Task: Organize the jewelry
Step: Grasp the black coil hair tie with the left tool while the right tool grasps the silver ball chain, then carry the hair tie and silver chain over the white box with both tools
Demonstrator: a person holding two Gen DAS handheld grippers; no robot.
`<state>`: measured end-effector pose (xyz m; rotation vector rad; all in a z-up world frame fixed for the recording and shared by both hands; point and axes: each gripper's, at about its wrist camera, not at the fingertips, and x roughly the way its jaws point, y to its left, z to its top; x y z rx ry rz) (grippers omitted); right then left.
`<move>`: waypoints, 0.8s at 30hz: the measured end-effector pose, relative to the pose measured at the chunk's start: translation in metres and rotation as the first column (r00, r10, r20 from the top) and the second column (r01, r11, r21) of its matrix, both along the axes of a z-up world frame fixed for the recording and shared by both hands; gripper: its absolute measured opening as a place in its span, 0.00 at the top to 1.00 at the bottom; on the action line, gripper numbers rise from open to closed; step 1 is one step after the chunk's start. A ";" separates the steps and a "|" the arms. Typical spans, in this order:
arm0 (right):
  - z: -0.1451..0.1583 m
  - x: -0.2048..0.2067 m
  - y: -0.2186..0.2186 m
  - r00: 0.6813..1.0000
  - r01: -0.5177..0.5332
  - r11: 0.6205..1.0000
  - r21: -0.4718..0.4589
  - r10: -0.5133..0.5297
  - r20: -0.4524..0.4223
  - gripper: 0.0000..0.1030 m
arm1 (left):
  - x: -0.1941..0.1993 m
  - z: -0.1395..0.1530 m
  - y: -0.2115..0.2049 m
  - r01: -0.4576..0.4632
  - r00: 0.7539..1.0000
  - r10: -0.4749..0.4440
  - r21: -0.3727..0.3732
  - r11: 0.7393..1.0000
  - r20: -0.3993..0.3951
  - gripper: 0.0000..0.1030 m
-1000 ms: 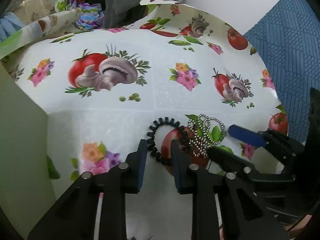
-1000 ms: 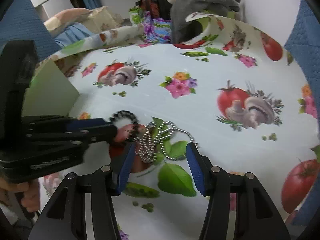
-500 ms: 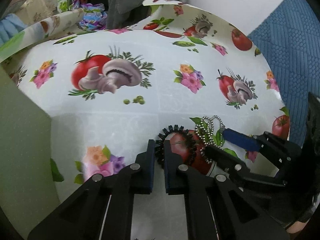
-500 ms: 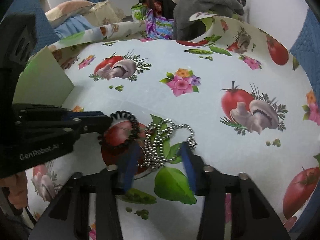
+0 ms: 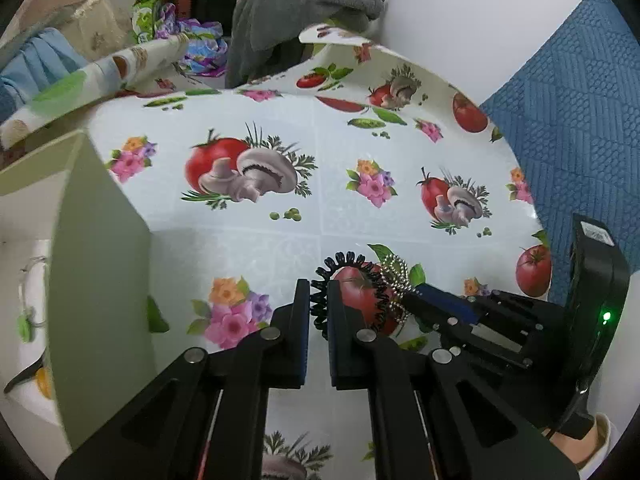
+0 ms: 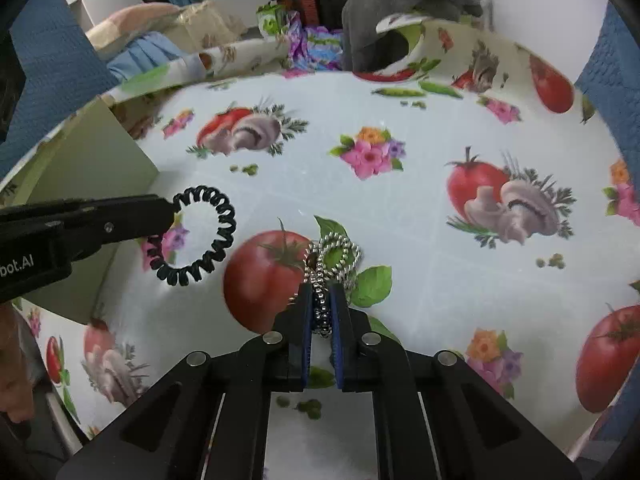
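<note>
My left gripper (image 5: 319,292) is shut on a black coil bracelet (image 5: 352,280), which also shows in the right wrist view (image 6: 200,240), lifted off the table. My right gripper (image 6: 321,300) is shut on a silver bead chain (image 6: 332,256); the chain also shows in the left wrist view (image 5: 394,280), hanging in loops above the tomato-print tablecloth (image 6: 400,208). The left gripper (image 6: 168,208) reaches in from the left in the right wrist view. The right gripper (image 5: 416,292) lies just right of the left one.
A pale green open box (image 5: 100,240) stands at the left, with a thin bracelet inside (image 5: 28,292). It also shows in the right wrist view (image 6: 100,152). Clothes and bags (image 5: 300,8) pile up behind the table. A blue quilted surface (image 5: 580,120) is at the right.
Both grippers closed: the left on the black coil bracelet, the right on the bead chain. Both pieces have been lifted off the cloth and pulled apart.
</note>
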<state>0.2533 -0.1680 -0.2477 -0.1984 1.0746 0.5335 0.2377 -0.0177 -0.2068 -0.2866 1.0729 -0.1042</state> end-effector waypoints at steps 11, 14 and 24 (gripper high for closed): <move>0.056 -0.017 -0.007 0.996 0.070 0.995 0.070 -0.073 0.050 0.94 | -0.032 0.041 0.014 -0.047 0.999 0.047 -0.003 0.999 0.027 0.93; 0.075 -0.022 -0.006 0.994 0.080 0.994 0.077 -0.085 0.066 0.94 | -0.040 0.052 0.017 -0.051 0.998 0.051 0.003 0.999 0.033 0.93; 0.133 -0.028 -0.006 0.986 0.125 0.987 0.101 -0.135 0.101 0.94 | -0.045 0.091 0.032 -0.047 0.997 0.047 -0.011 0.999 0.054 0.93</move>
